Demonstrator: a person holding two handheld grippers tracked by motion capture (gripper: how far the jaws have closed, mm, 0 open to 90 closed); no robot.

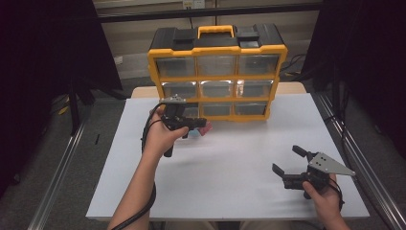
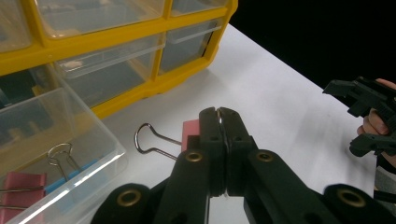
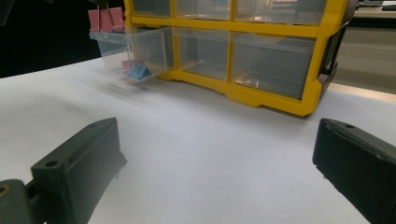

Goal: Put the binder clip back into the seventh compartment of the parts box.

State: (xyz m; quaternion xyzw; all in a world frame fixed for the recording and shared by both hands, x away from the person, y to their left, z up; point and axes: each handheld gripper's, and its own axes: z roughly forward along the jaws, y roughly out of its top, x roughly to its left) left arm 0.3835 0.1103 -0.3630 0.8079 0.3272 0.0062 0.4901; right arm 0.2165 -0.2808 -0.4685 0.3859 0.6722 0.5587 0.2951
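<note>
Gripping a pink binder clip (image 2: pixel 190 132), the left hand-held gripper (image 2: pixel 219 114) sits low in the middle of the left gripper view, its two black jaws pressed tight together on the clip's pink body. And look at where that clip sits: it pokes out to the left side of the jaw tips, with its wire handle (image 2: pixel 152 140) looping further left, out over the white worktop (image 2: pixel 280 93).

Down in the lower left of that view, there's an open clear drawer (image 2: pixel 70 154) just beside the jaws, with more clips inside: another pink clip (image 2: pixel 21 184) and a wire loop beside it. Behind, across the upper left, stands the yellow drawer cabinet (image 2: pixel 116 44).

From the high view, the left hand-held gripper (image 1: pixel 203 125) is left of centre, right in front of the cabinet's (image 1: pixel 218 50) bottom row, the clip a pink spot at its tip.

Over on the lower right of the high view, the right hand-held gripper (image 1: pixel 287 160) is held well apart from the clip, jaws standing wide with nothing between them. Its own view confirms it: a jaw at each lower corner, bare worktop in the gap, and the pulled-out drawer (image 3: pixel 130 49) at the upper left with a blue clip (image 3: pixel 137 71) inside.
</note>
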